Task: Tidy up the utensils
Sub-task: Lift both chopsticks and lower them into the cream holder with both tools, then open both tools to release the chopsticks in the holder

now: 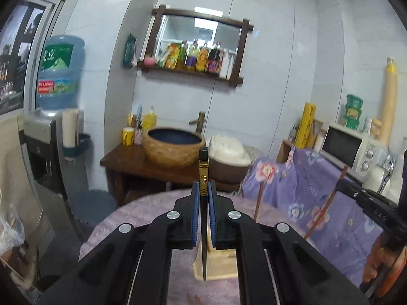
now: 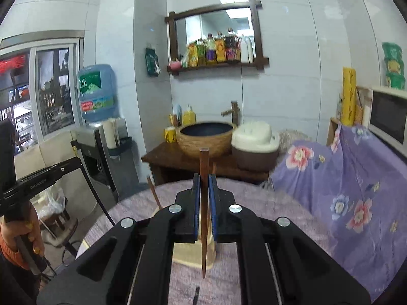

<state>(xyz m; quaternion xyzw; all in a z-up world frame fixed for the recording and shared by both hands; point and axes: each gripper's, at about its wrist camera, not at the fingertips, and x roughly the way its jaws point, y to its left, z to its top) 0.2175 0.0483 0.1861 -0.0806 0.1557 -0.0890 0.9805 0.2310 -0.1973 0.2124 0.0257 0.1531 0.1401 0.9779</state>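
Gripping black chopstick [image 1: 203,175]: left gripper [image 1: 203,190] | right gripper [image 2: 204,185] clamps brown chopstick [image 2: 203,167] | beige holder [image 1: 216,264] below

Holder [image 2: 193,251] on table [image 2: 267,211]; basin [image 2: 206,137] behind, microwave [image 2: 388,117] right.

Each wrist view looks forward along its own fingers, close above the counter [image 1: 152,208], toward the tiled wall; both share the mirror shelf [image 1: 195,43], basin [image 2: 206,137] and counter's far edge.
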